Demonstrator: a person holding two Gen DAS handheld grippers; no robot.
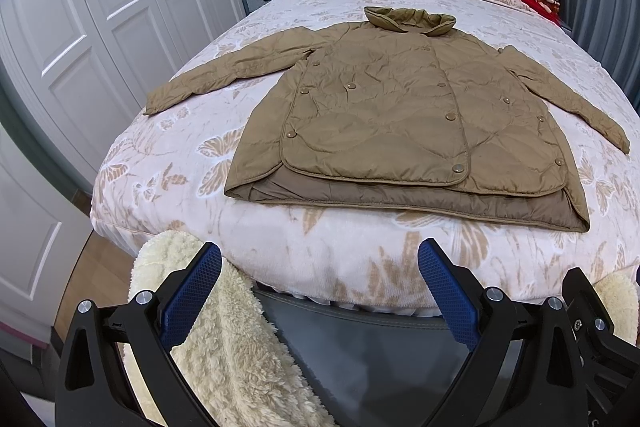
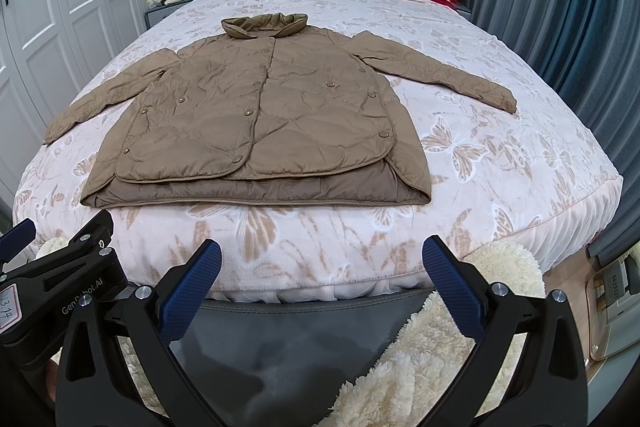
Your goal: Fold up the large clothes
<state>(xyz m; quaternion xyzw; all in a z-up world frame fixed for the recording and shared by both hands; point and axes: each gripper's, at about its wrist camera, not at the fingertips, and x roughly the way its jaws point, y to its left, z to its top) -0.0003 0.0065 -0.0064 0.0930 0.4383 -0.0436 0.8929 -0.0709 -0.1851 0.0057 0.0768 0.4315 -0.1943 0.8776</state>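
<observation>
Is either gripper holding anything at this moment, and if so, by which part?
Nothing is held. The left gripper and right gripper are both open, short of the tan quilted jacket lying flat on the floral-covered bed.

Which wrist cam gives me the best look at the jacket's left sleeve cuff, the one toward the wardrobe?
The left wrist view. There the left sleeve cuff lies well inside the frame, flat on the bedspread, with its end edge visible. In the right wrist view the same cuff sits near the left side, smaller and more distorted, though still unobstructed.
</observation>
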